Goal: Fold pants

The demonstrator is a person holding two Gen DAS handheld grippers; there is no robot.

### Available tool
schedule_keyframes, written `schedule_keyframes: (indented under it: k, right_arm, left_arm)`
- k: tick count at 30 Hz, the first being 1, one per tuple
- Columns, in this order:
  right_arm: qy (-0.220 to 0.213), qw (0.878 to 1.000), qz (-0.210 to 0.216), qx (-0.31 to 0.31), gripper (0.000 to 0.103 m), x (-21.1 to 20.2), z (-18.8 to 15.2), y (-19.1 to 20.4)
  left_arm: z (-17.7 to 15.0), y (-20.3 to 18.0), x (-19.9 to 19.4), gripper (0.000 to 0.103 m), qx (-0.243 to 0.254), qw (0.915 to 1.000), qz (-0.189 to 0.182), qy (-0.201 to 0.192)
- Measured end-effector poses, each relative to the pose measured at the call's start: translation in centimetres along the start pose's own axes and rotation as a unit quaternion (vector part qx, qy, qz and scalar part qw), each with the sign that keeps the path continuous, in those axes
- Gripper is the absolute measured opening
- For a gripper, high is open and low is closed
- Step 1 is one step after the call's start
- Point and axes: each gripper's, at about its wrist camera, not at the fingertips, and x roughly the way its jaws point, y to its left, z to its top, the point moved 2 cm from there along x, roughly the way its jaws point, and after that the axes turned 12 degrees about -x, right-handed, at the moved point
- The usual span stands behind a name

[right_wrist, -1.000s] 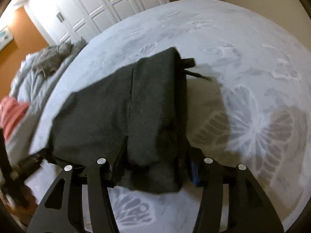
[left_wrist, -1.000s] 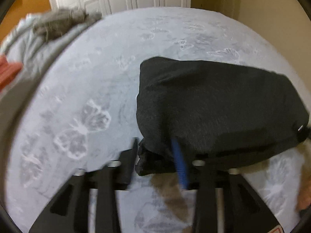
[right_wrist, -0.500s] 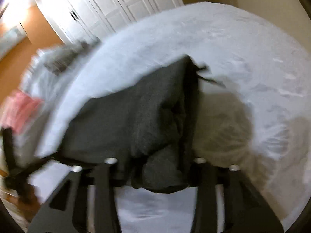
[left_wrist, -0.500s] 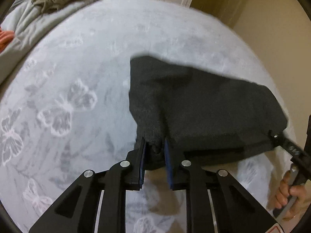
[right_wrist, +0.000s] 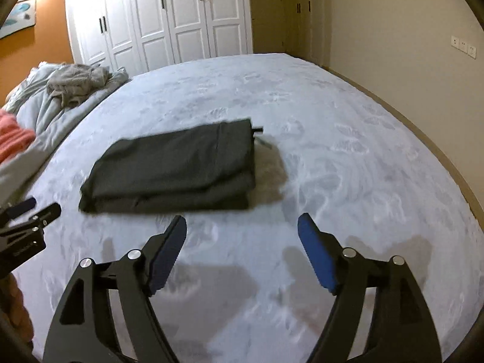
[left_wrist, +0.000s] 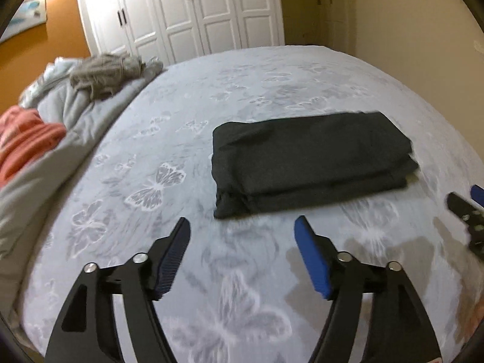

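Lying in the middle of the frame on the butterfly-print bed (left_wrist: 169,272), the pants (left_wrist: 308,163) are a flat, dark rectangular stack of several layers, with what looks like a drawstring end poking out at the upper right corner in the right wrist view. You appear to be at or near the finish, since the bundle sits on its own, apart from both tools. What could spoil it from here: reaching back in with a spread finger could catch the loose lower edge and drag a layer out of line, and the soft bedding gives little support, so any nudge may slump the stack. Your left hand-held gripper (left_wrist: 242,233) is released, fingers spread wide, holding nothing and hovering just short of the near edge of the fabric. Your right hand-held gripper (right_wrist: 242,233) is likewise wide apart and empty, near the bundle's lower right corner but not touching it. Farther out, a grey crumpled garment (left_wrist: 106,74) and a coral cloth (left_wrist: 27,136) sit on rumpled bedding at the upper left, well apart from your work.
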Motion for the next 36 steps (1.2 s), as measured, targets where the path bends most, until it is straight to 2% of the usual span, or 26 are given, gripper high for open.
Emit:
schedule_keyframes:
  k: [2, 6, 8, 10, 13, 16, 19, 23, 25, 30, 36]
  right_arm:
    - [0.012, 1.0, -0.013, -0.013, 0.074, -0.3, -1.5, 0.6]
    - [0.013, 1.0, 0.005, -0.012, 0.075, -1.4, -4.3, 1.7]
    - [0.004, 1.0, -0.015, -0.023, 0.076, -1.7, -4.8, 2.2]
    - [0.0, 0.998, -0.04, -0.041, 0.076, -1.7, -4.8, 2.9]
    - [-0.002, 0.998, -0.043, -0.041, 0.085, -1.4, -5.1, 3.2]
    - [0.002, 0.998, -0.043, -0.049, 0.085, -0.9, -5.3, 3.7]
    - [0.014, 0.998, -0.041, -0.049, 0.087, 0.0, -5.8, 4.0]
    - [0.026, 0.997, -0.047, -0.058, 0.087, 1.1, -6.4, 4.6]
    - [0.026, 0.997, -0.052, -0.058, 0.087, 1.4, -6.6, 4.7]
    - [0.035, 0.997, -0.052, -0.047, 0.087, 2.0, -6.8, 4.5]
    - [0.031, 0.996, -0.059, -0.055, 0.087, 1.8, -6.8, 4.9]
  left_arm:
    - [-2.0, -0.3, -1.3, 0.071, 0.007, 1.0, 0.001, -0.001]
    - [-4.9, -0.4, -2.5, 0.075, 0.014, 0.9998, -0.002, 0.01]
    - [-6.3, -0.6, -2.9, 0.083, 0.011, 0.9999, -0.003, -0.001]
    - [-7.1, -0.6, -2.5, 0.083, 0.005, 1.0, 0.002, -0.007]
    - [-7.6, -0.6, -1.7, 0.083, -0.001, 0.9999, -0.013, 0.003]
    - [-7.8, -0.2, -0.5, 0.083, -0.018, 0.9992, -0.034, 0.013]
    - [-8.3, 0.3, 0.8, 0.083, -0.034, 0.999, -0.028, 0.009]
    - [-8.6, 0.2, 2.1, 0.083, -0.03, 0.9993, -0.021, 0.006]
    - [-8.6, 0.1, 2.2, 0.083, -0.029, 0.9989, -0.035, 0.003]
    - [-8.7, -0.2, 1.8, 0.085, -0.018, 0.9989, -0.043, -0.009]
    - [-8.6, -0.5, 1.7, 0.085, -0.009, 0.9994, -0.032, -0.011]
